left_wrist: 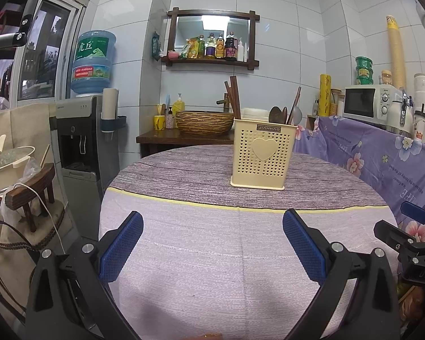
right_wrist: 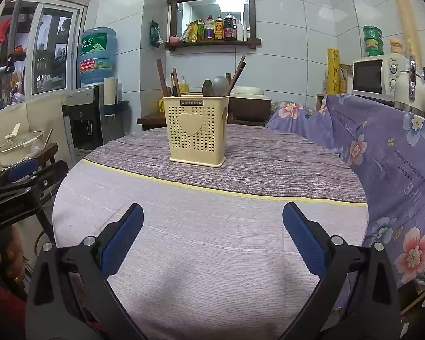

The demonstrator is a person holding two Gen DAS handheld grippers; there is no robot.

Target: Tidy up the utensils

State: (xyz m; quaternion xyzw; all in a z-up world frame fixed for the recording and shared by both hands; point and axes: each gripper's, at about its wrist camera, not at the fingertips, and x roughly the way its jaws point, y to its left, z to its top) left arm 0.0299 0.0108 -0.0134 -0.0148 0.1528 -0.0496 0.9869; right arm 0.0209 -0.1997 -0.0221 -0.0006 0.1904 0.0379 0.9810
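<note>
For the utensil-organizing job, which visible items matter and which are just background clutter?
Part of the job: cream utensil holder on the round table; chopsticks and spoons standing in it; left gripper and right gripper, both open and empty.

Just lying about: microwave, water jug, woven basket, bottle shelf.

home kitchen: microwave [left_wrist: 368, 102], water dispenser [left_wrist: 83, 130], condiment shelf [left_wrist: 212, 48]

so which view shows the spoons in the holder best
The right wrist view: the spoons stand clear above the utensil holder, a grey bowl overlapping a brown one. The left wrist view shows the spoons too, but only the upper parts of their bowls clear the holder's rim.
</note>
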